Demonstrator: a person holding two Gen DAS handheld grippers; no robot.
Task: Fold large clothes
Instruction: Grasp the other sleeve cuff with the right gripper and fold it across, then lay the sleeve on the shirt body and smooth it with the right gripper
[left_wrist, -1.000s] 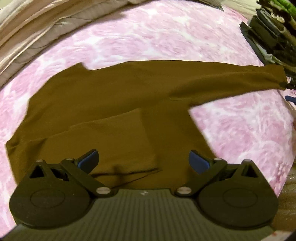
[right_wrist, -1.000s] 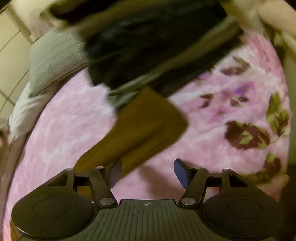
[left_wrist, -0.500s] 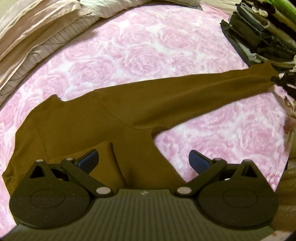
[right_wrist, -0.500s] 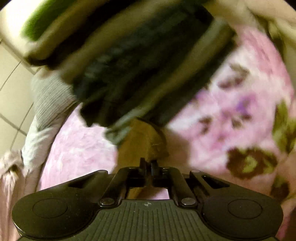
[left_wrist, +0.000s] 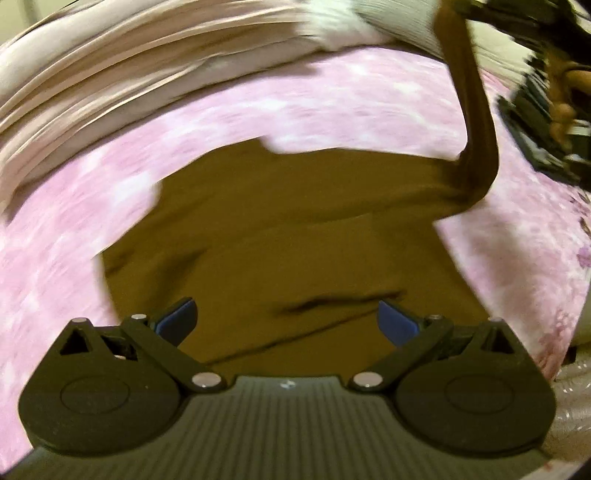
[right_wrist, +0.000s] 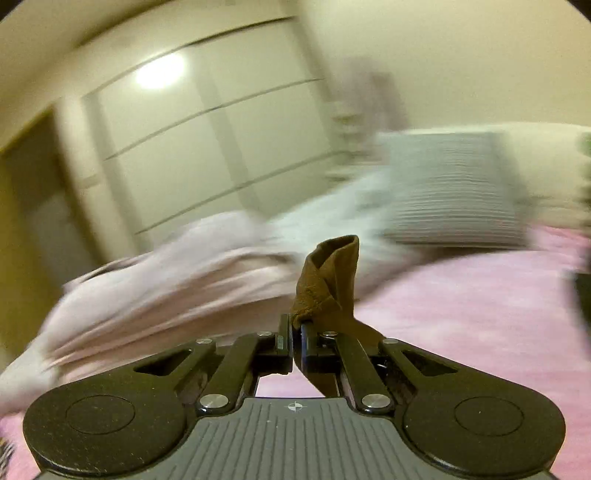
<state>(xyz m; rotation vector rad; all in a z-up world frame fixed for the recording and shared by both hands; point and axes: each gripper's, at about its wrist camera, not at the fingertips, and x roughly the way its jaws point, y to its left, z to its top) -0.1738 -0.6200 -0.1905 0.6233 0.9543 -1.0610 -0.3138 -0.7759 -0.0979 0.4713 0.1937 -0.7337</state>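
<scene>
The pink bedspread (left_wrist: 332, 103) is carrying the brown top (left_wrist: 295, 229), which is lying spread across its middle, with pale bedding (left_wrist: 129, 74) bunched along the far edge and a striped pillow (right_wrist: 450, 188) beyond it. A second ago the long sleeve (left_wrist: 476, 122) was stretched flat toward the stack of dark clothes (left_wrist: 532, 122); now it is rising off the bed in a steep band toward the upper right. The right gripper (right_wrist: 295, 332), wide a second ago, is now pinching the sleeve's cuff (right_wrist: 328, 280) between closed jaws and carrying it up. That is probably the start of folding the sleeve back over the body, though the blur is making the exact path hard to read. The left gripper (left_wrist: 288, 321) is hovering over the near part of the top with jaws wide and nothing between them, so it is not yet pinning the cloth.
</scene>
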